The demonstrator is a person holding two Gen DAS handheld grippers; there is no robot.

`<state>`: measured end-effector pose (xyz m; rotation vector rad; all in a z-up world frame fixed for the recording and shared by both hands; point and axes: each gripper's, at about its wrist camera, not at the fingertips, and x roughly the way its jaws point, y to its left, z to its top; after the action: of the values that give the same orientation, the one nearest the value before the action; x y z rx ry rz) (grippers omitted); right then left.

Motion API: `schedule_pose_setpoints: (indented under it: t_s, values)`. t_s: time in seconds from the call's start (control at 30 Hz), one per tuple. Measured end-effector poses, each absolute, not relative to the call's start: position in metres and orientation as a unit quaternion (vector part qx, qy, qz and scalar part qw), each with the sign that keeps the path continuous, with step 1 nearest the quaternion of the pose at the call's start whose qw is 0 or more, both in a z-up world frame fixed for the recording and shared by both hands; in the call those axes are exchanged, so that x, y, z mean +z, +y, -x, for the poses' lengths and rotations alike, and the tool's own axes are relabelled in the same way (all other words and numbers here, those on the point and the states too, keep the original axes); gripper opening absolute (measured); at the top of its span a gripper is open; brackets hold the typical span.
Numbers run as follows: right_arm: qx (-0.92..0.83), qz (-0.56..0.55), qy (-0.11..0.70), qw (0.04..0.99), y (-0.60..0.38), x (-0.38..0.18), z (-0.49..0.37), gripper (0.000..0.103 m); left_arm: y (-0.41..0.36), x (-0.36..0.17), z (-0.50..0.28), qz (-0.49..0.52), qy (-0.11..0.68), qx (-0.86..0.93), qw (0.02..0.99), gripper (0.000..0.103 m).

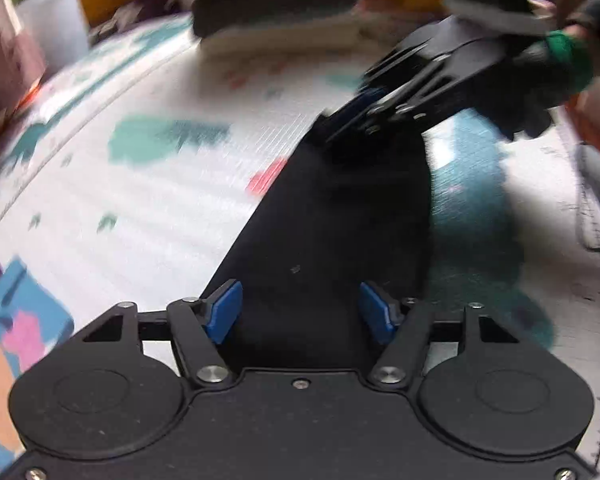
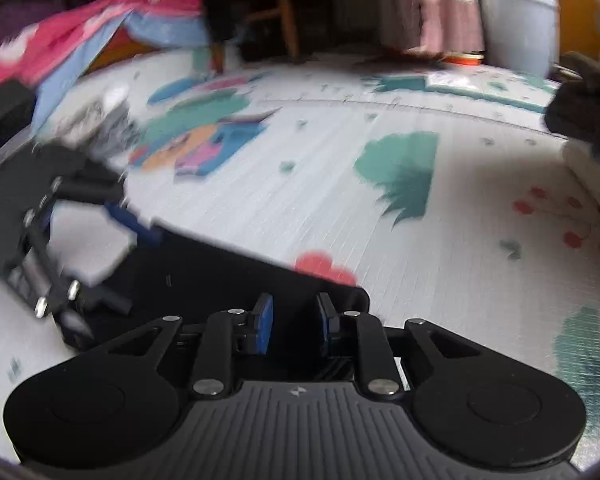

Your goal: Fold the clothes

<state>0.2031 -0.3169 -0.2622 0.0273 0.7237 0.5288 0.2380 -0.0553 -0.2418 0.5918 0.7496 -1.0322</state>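
Nearest the lens, the left gripper [image 1: 300, 310] hangs over one end of a black garment [image 1: 332, 220], its jaws apart with the cloth lying between the blue pads [image 1: 224, 312] — neither pad appears to press it. At the far end the right gripper [image 1: 340, 120] meets the same strip; in its own view the right gripper [image 2: 294, 322] shows narrow jaws over the cloth's corner, but whether they pinch it I cannot tell (motion blur).

Progress: the garment lies on a printed play mat [image 2: 380, 220] on the floor as 1 long flat band, apparently folded lengthwise already. In my judgement the crosswise folds remain.

Containers: 1 white pot [image 2: 516, 20] stands beyond the mat's edge with green foliage showing above its rim — nothing else in it is discernible.
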Motion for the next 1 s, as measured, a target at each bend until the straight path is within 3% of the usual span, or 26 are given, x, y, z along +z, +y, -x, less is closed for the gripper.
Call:
schedule_pose_setpoints:
  t_s: [0.1, 0.2, 0.23, 0.27, 0.33, 0.6, 0.77, 0.93, 1.0]
  values:
    - [0.270, 0.010, 0.348, 0.898, -0.316, -0.276, -0.200, 0.023, -0.059, -0.261, -0.243, -0.265, 0.382, -0.442, 0.767, 0.072]
    - [0.247, -0.012, 0.341, 0.907, -0.318, -0.259, -0.197, 0.026, -0.061, -0.242, -0.245, -0.250, 0.388, -0.447, 0.766, 0.070]
    - [0.232, -0.030, 0.334, 0.913, -0.323, -0.253, -0.193, 0.040, -0.054, -0.229, -0.241, -0.238, 0.370, -0.460, 0.771, 0.070]
    - [0.212, -0.044, 0.332, 0.918, -0.329, -0.249, -0.188, 0.064, -0.048, -0.224, -0.240, -0.227, 0.369, -0.460, 0.775, 0.070]
    - [0.180, -0.072, 0.341, 0.920, -0.340, -0.250, -0.180, 0.079, -0.031, -0.223, -0.245, -0.175, 0.412, -0.432, 0.783, 0.070]
    - [0.180, -0.267, 0.405, 0.856, -0.373, -0.283, -0.193, 0.076, 0.018, -0.260, -0.260, 0.055, 0.560, -0.330, 0.758, 0.070]
    - [0.174, -0.301, 0.433, 0.831, -0.367, -0.295, -0.193, 0.053, 0.016, -0.263, -0.264, 0.111, 0.572, -0.306, 0.753, 0.075]
    - [0.168, -0.304, 0.446, 0.825, -0.357, -0.299, -0.176, 0.037, 0.004, -0.263, -0.266, 0.106, 0.574, -0.301, 0.754, 0.066]
    - [0.159, -0.323, 0.447, 0.819, -0.358, -0.300, -0.166, 0.035, 0.010, -0.255, -0.263, 0.076, 0.568, -0.302, 0.762, 0.048]
